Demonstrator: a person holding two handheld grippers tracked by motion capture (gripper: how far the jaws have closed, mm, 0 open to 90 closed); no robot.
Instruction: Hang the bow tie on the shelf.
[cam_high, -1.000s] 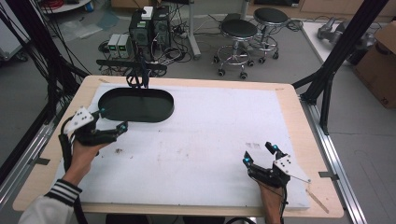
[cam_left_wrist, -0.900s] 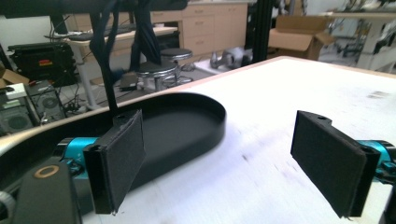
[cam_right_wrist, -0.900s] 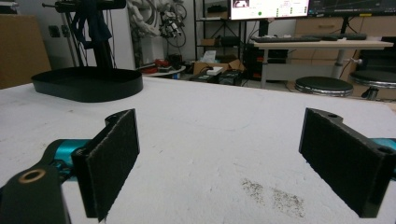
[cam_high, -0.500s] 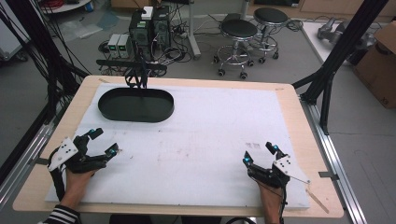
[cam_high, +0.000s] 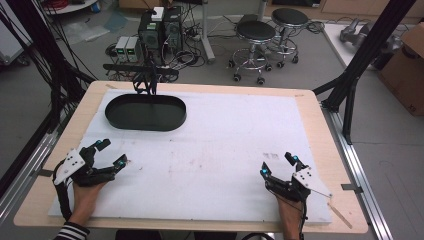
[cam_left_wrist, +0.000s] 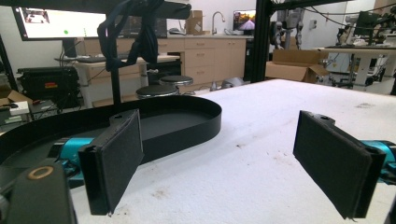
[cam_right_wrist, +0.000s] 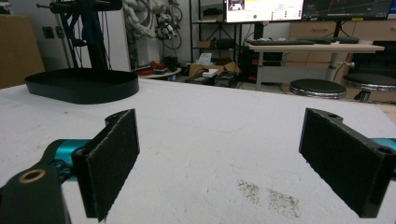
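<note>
1. Two handheld grippers rest on a white-covered wooden desk (cam_high: 225, 145), both well short of the black oval shallow tray (cam_high: 145, 112).
2. Left gripper (cam_high: 110, 152): jaws wide apart, empty, nearer the tray.
3. Right gripper (cam_high: 278, 165): jaws wide apart, empty, far across from the tray.

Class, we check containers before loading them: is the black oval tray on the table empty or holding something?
Empty. In the high view the black oval tray shows only its bare dark floor, and the left gripper view shows nothing inside its low wall.
</note>
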